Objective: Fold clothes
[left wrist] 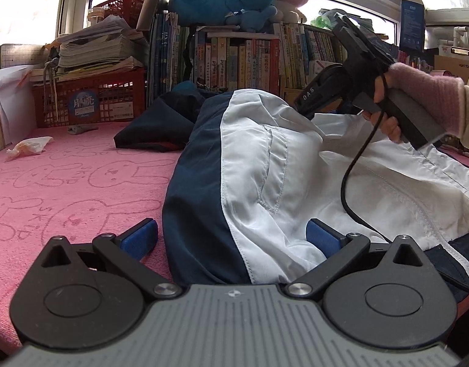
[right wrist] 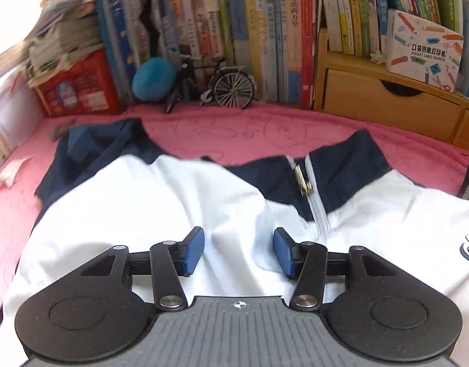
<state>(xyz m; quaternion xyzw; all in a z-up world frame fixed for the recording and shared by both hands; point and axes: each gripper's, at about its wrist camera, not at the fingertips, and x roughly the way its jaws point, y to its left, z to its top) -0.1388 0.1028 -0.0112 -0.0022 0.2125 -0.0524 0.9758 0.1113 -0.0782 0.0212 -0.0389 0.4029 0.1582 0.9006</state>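
Left wrist view shows the left tongs (left wrist: 231,235) spread wide over the navy-and-white jacket (left wrist: 265,183), whose hem lies between the pads unpinched. Beyond, a hand (left wrist: 387,116) carries the right tongs (right wrist: 238,248), half apart above white cloth, gripping nothing. Folding seems barely begun; next, each pair must pinch an edge on the pink bed cover (left wrist: 66,183).

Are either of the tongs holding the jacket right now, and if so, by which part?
Neither. The left tongs stand wide open around a fold of the navy-and-white jacket. The right tongs hover part-open over its white front, gripping nothing.
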